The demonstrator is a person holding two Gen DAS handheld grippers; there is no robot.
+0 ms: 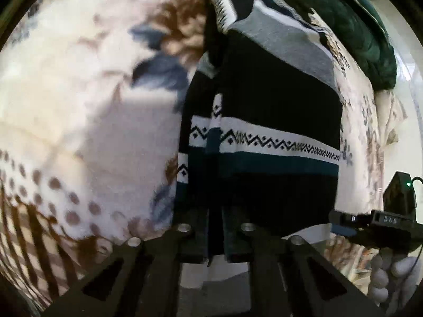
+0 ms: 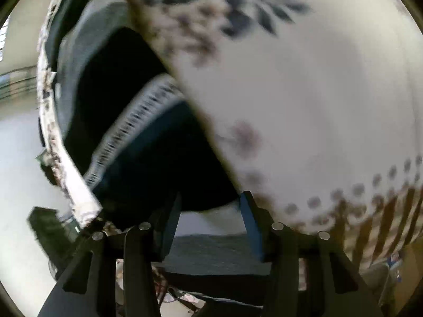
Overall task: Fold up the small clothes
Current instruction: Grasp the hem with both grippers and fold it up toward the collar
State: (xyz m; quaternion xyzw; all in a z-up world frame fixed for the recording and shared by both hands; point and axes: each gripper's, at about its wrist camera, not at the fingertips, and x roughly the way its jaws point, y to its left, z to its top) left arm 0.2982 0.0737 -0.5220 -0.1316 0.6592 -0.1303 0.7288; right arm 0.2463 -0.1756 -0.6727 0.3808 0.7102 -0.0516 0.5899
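While the left wrist view looked along the left tongs point(image 1: 215, 237), they were closed together on the bottom edge of a dark patterned sweater point(image 1: 264, 121), which lay across a flowered bed cover point(image 1: 79, 105). The right tongs point(image 1: 370, 222) showed at that view's edge, near the hem's other corner.

In the blurred right wrist view, the right tongs point(image 2: 211, 227) stood apart, apparently gripping nothing, with the sweater point(image 2: 148, 158) just ahead. With only one corner held, lifting now would probably drag the hem crooked and bunch the fold.
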